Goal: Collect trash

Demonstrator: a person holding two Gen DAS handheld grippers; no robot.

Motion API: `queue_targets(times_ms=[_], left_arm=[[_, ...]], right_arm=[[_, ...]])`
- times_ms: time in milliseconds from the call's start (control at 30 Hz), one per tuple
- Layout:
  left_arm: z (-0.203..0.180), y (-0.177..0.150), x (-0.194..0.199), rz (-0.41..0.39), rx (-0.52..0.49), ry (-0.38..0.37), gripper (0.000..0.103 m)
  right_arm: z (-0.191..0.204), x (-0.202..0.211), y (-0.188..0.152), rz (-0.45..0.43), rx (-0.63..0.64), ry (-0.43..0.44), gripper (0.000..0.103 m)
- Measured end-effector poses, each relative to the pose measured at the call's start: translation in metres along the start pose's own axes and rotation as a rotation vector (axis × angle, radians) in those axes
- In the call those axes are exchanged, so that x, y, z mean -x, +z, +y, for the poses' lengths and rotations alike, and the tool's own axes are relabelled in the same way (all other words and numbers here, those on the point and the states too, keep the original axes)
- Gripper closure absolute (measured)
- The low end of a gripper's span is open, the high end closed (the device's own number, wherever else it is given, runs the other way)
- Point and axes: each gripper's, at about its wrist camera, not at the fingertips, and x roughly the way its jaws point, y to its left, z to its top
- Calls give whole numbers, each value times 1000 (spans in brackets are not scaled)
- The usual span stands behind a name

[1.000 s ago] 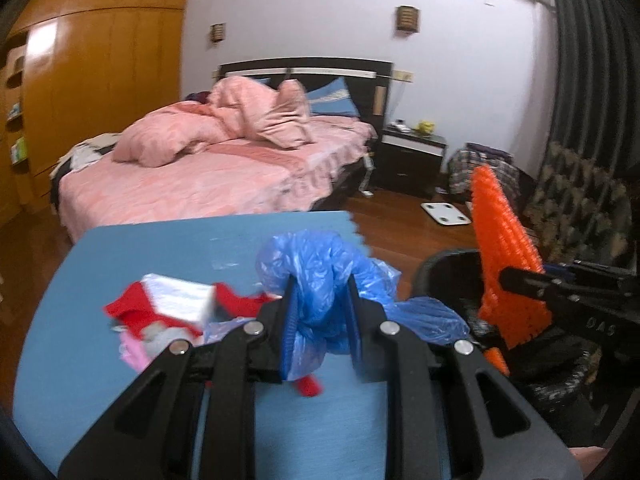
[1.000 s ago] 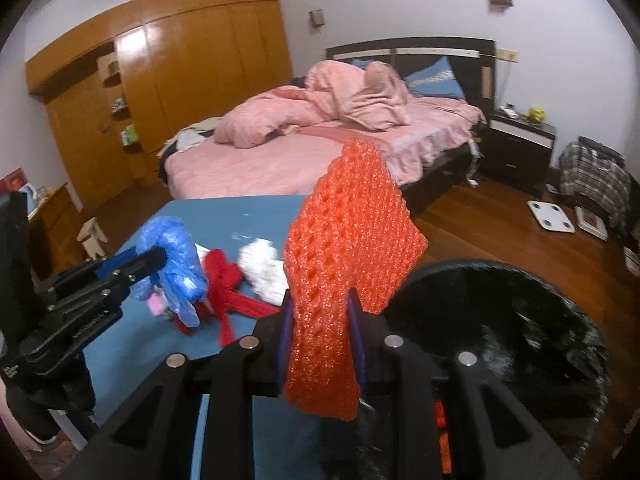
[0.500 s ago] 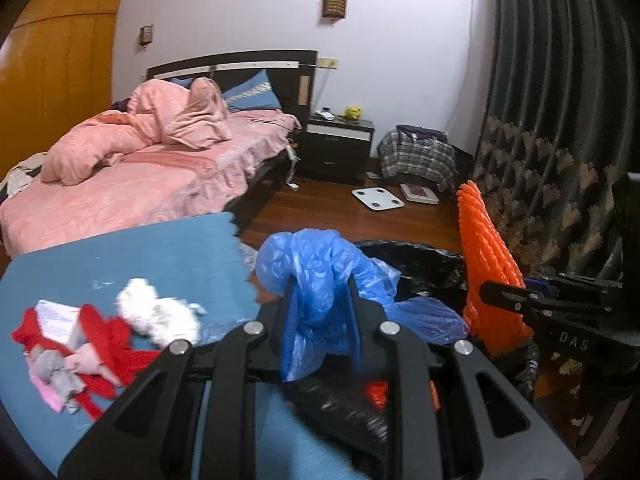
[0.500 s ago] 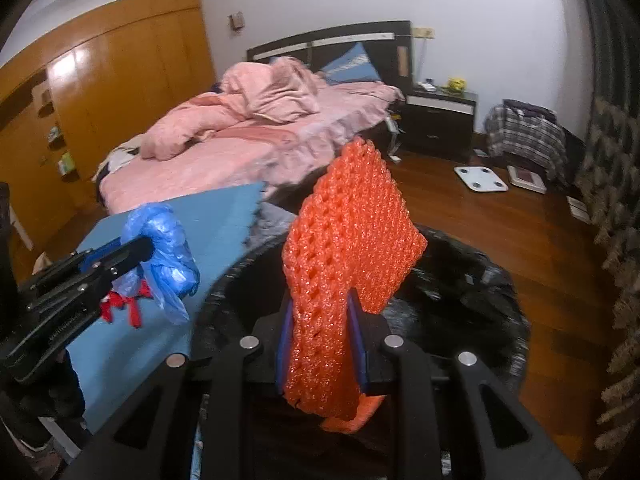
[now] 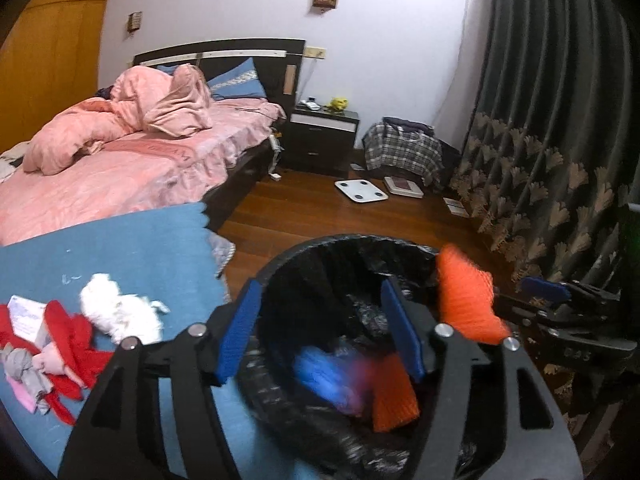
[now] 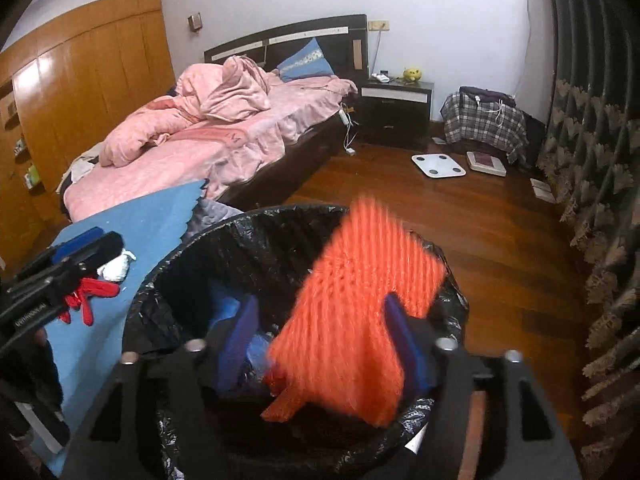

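Observation:
Both grippers hang over the black-lined trash bin (image 5: 340,242), which also shows in the right wrist view (image 6: 168,276). My left gripper (image 5: 320,332) is open; the blue plastic bag (image 5: 324,376) lies blurred inside the bin below it. My right gripper (image 6: 320,344) is open; the orange foam net (image 6: 360,308) is blurred between its jaws, dropping into the bin, and shows in the left wrist view (image 5: 464,300). More trash stays on the blue mat (image 5: 140,248): a white tissue wad (image 5: 120,312) and red scraps (image 5: 68,340).
A pink bed (image 5: 120,160) stands behind the mat. A nightstand (image 5: 324,136), a plaid bag (image 5: 404,148) and a white scale (image 5: 360,190) sit on the wooden floor. A dark curtain (image 5: 560,140) hangs at the right.
Both grippers moved over the bin and opened. The blue bag fell from the left gripper into the bin; the orange net is slipping out of the right gripper.

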Motion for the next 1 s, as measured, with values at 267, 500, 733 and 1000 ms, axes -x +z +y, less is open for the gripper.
queue_targets(times_ms=[267, 500, 733, 1000], left_arm=[[58, -6, 37, -39, 45, 166, 20], [114, -23, 78, -49, 87, 330, 16], [170, -43, 109, -37, 144, 472, 16], [217, -61, 124, -18, 213, 560, 19]], right_arm=[[33, 4, 3, -27, 52, 51, 6], [94, -4, 10, -41, 79, 156, 6], [162, -16, 16, -52, 154, 253, 6], [231, -39, 18, -50, 222, 334, 8]])
